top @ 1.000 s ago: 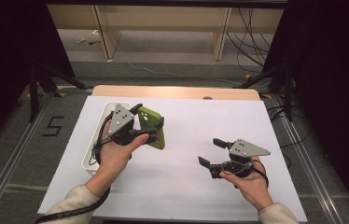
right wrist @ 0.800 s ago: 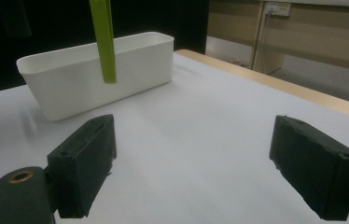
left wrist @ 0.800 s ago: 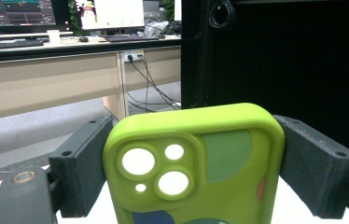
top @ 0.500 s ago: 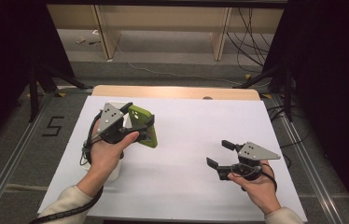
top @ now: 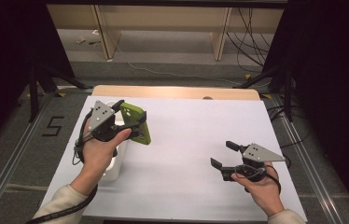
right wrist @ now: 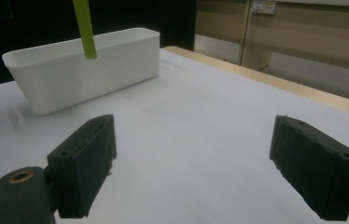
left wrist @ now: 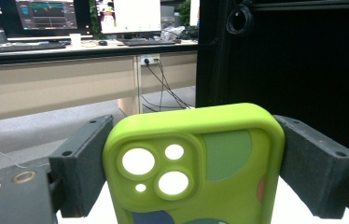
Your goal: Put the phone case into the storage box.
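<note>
While left tool (top: 133,125) grips phone case (top: 136,123) edges, table (top: 191,140) open.

Green phone case (left wrist: 196,163): soft, matt rubber. White bin (right wrist: 84,65): smooth plastic. Table edge (top: 172,91): wood. Gripper pads (right wrist: 86,163): rough, black.

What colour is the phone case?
Lime green, with dark green, blue and orange patches; the phone case shows best in the left gripper view.

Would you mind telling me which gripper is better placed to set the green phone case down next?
Left, probably. The left gripper already clamps the green phone case above the table beside the white bin, whereas the right gripper sits open, empty, further off.
</note>
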`<move>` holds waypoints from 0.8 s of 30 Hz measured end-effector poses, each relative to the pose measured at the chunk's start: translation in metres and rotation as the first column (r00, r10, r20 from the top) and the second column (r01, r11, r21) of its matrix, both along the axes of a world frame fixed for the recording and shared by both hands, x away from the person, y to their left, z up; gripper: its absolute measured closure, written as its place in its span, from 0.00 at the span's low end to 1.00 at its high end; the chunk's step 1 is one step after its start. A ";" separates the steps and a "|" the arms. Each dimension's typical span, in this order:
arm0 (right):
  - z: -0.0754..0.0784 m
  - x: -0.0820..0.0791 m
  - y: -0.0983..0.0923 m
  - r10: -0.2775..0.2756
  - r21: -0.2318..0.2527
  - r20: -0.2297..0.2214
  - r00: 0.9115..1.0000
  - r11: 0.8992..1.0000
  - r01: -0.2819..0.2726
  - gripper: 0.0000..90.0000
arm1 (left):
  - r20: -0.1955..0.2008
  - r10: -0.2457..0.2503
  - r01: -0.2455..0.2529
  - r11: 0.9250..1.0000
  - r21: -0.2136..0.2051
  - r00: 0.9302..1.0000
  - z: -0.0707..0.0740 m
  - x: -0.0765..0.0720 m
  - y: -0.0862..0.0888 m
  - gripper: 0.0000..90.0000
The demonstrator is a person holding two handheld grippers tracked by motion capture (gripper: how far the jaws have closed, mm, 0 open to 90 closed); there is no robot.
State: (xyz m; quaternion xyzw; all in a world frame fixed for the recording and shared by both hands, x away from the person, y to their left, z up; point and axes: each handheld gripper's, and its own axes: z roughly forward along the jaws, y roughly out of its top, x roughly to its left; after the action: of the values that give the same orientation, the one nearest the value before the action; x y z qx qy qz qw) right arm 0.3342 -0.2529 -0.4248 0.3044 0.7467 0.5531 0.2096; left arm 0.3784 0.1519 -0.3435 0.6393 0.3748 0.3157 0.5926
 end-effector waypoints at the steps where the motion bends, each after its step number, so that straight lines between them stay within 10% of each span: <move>1: 0.000 0.000 -0.001 -0.001 0.001 0.002 1.000 1.000 0.001 0.17 | 0.000 0.003 -0.003 1.000 -0.001 1.000 0.000 0.000 0.001 0.18; 24: -0.001 -0.001 -0.002 -0.002 0.011 0.002 1.000 1.000 0.002 0.17 | -0.019 0.038 -0.038 0.999 -0.008 0.999 0.004 0.003 0.013 0.18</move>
State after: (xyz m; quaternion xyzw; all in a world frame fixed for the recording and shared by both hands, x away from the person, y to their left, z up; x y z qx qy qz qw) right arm 0.3331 -0.2546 -0.4255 0.3058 0.7430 0.5573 0.2093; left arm 0.3809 0.1647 -0.3393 0.6326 0.3936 0.3193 0.5856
